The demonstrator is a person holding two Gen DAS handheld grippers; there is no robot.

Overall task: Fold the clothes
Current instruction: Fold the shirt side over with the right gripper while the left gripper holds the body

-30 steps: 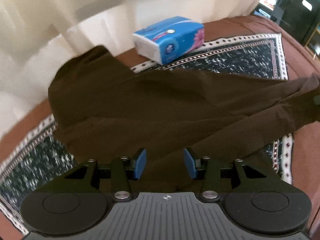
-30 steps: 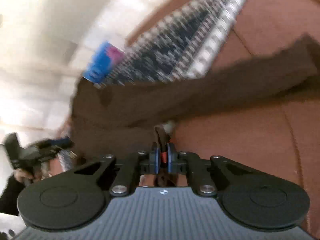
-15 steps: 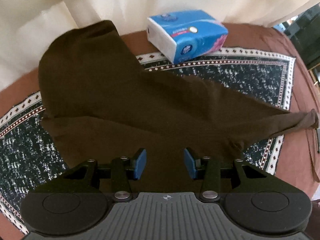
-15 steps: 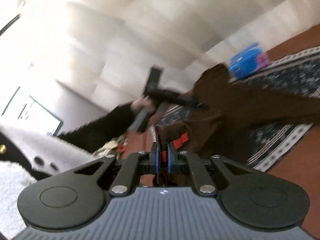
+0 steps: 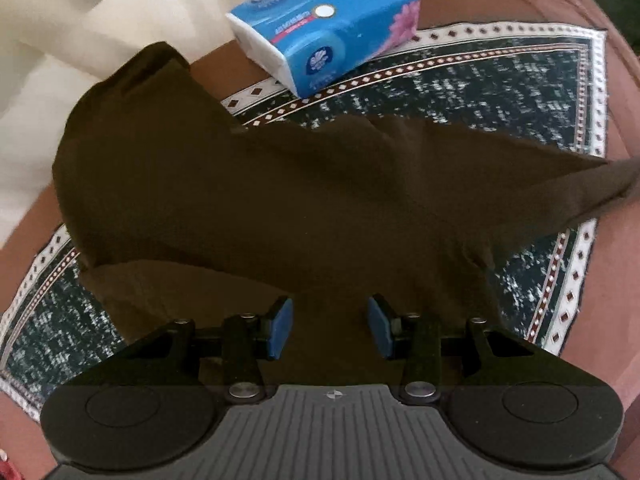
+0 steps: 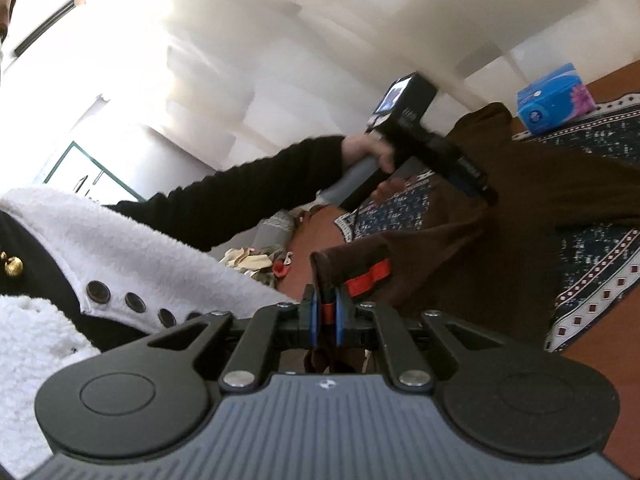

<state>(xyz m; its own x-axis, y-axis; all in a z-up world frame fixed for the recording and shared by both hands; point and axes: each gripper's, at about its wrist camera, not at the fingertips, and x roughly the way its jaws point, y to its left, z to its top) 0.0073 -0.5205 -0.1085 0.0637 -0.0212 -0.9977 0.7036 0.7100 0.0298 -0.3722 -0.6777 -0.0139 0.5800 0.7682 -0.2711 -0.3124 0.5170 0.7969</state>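
Observation:
A dark brown garment (image 5: pixel 256 184) lies spread over a patterned mat (image 5: pixel 500 76) on a brown surface. My left gripper (image 5: pixel 330 322) hovers open just above the garment's near part, blue pads apart, nothing between them. In the right wrist view my right gripper (image 6: pixel 325 312) is shut on a corner of the brown garment (image 6: pixel 520 184), beside a red tab (image 6: pixel 370 276), and holds it lifted off the surface. That view also shows the left gripper (image 6: pixel 460 168) over the cloth, held by a hand (image 6: pixel 368 150) in a black sleeve.
A blue tissue pack (image 5: pixel 328 24) sits at the mat's far edge, behind the garment. Cream curtains (image 5: pixel 80 40) hang behind the surface. The person's white fleece coat (image 6: pixel 120 256) fills the left of the right wrist view. Small clutter (image 6: pixel 256 260) lies past the surface's edge.
My right gripper has swung the held garment corner up and back toward the person. The garment's right tail has drawn in over the mat. My left gripper stayed open, nearer the cloth.

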